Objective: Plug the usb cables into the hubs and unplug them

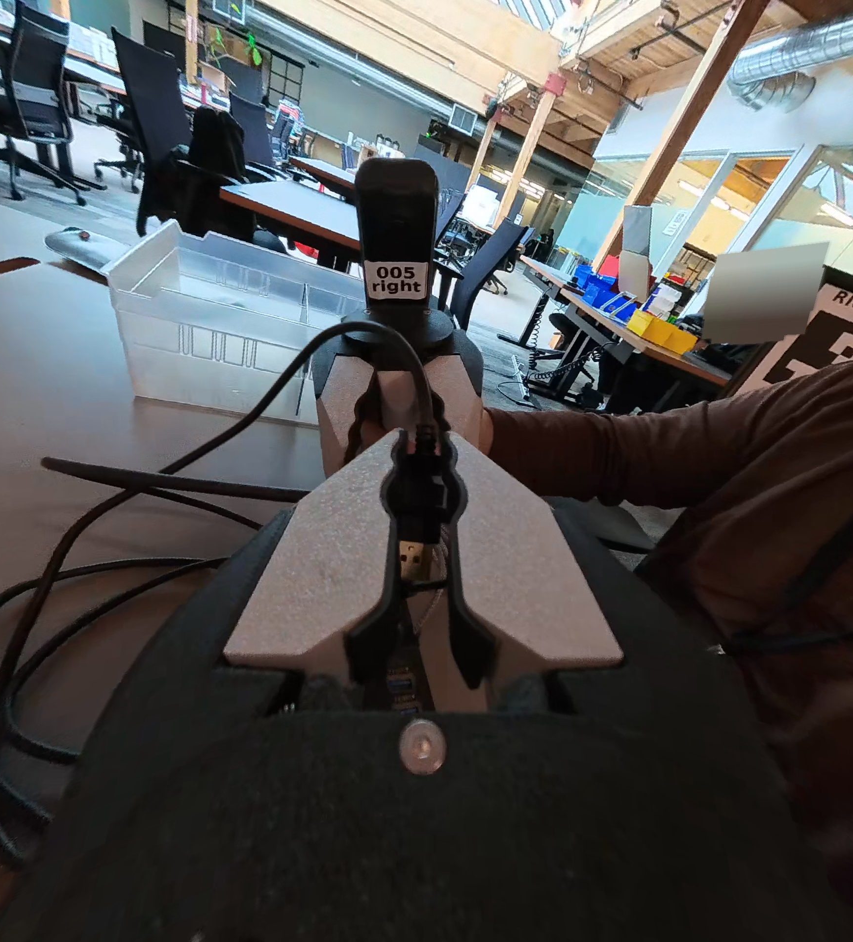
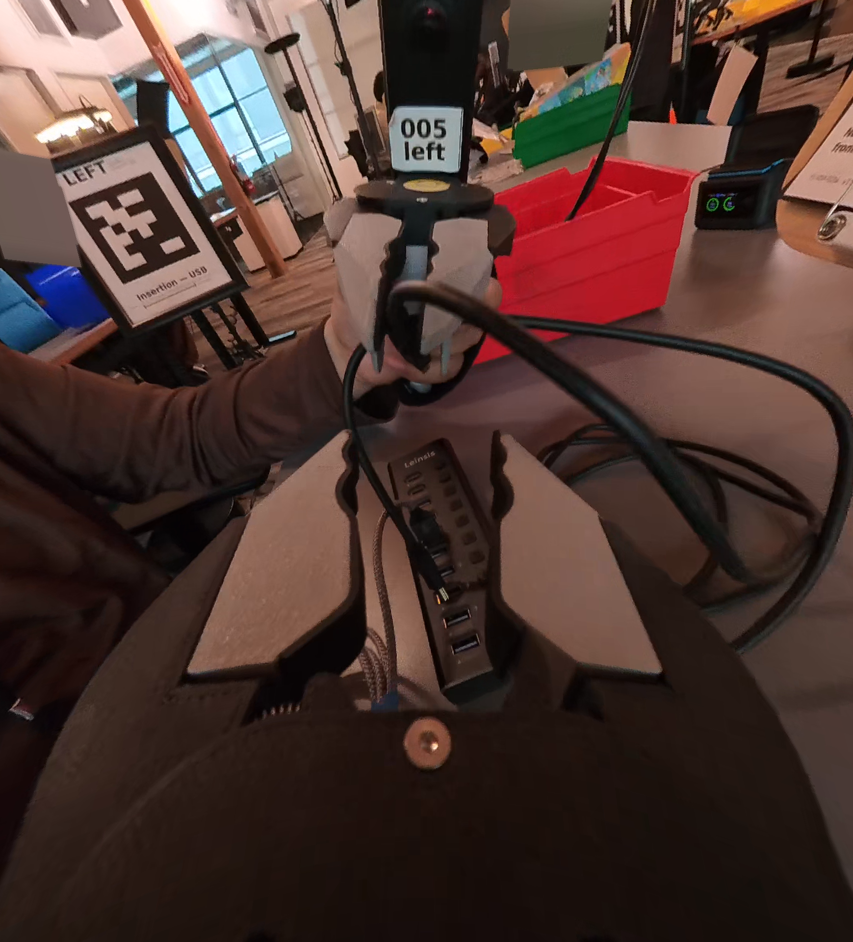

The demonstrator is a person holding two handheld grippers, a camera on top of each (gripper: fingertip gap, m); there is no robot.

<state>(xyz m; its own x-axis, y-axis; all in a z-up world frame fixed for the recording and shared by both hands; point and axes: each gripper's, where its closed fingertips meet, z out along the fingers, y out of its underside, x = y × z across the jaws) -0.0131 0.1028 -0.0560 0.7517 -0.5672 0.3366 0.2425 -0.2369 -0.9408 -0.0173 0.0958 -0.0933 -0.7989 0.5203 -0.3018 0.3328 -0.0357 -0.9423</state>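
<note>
My left gripper (image 1: 421, 443) is shut on a black USB plug (image 1: 416, 502) whose metal tip points back at the camera. It shows in the right wrist view (image 2: 410, 357), raised beyond the hub. The plug's black cable (image 2: 669, 367) loops to the right over the table. My right gripper (image 2: 423, 448) is open, its fingers on either side of a long black USB hub (image 2: 457, 627) lying on the table. A thin black cable end (image 2: 429, 571) hangs over the hub's ports. A braided cable (image 2: 378, 601) lies beside the hub. Blue ports of the hub (image 1: 404, 688) show under my left gripper.
A red bin (image 2: 592, 255) stands behind the grippers, a green bin (image 2: 567, 127) farther back. A small black device with a lit screen (image 2: 735, 199) sits at the right. A clear plastic bin (image 1: 210, 326) stands on the table. Black cables (image 1: 57, 586) coil on the table. A framed marker sign (image 2: 144, 234) stands left. The tips of both grippers are at nearly the same place. The long black USB hub (image 2: 457, 627) lies around 9 cm away from my right fingertips.
</note>
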